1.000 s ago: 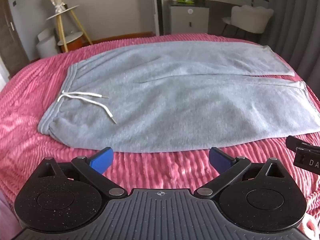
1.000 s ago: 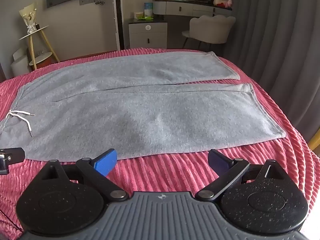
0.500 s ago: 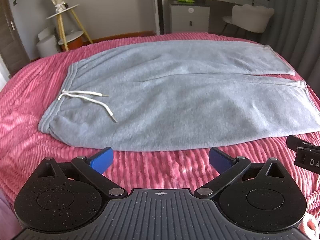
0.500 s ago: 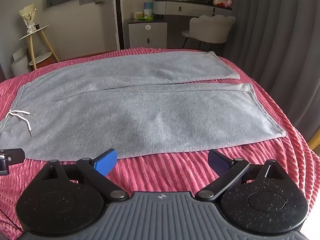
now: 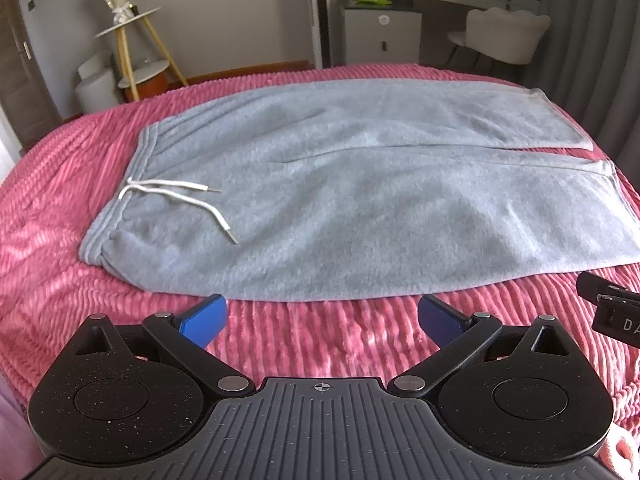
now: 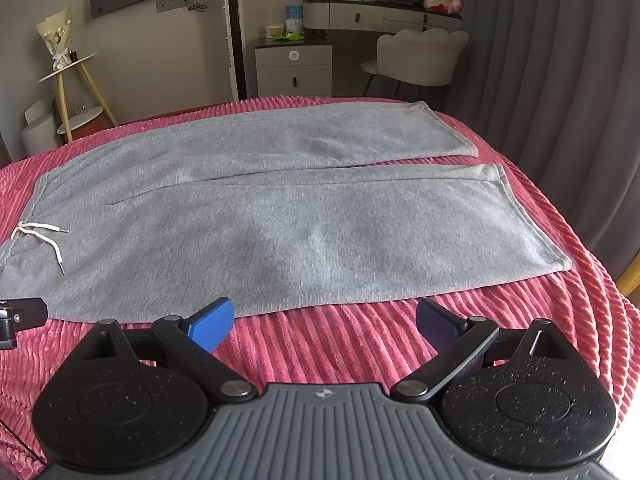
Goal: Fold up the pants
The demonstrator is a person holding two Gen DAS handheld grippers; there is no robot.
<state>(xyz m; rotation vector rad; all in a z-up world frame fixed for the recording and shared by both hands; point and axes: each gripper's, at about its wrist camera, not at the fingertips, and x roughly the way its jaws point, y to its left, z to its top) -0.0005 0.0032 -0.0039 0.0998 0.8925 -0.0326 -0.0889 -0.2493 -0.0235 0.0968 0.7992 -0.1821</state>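
Left wrist: grey pants (image 5: 340, 200) flat on pink bedspread (image 5: 300, 336) | left gripper (image 5: 320, 318) spread, empty | right gripper (image 6: 324, 320) spread, empty

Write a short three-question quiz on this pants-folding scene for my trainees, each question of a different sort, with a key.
1. True or false: the left gripper is shut on the grey pants.
2. Multiple choice: the white drawstring lies at A) the hem end, B) the waistband end, C) off the pants on the pink bedspread.
3. Fill in: the two legs lie side by side and flat, so the pants are not yet ____.

Key
1. False: both it and the right gripper are open, short of the near edge.
2. B
3. folded
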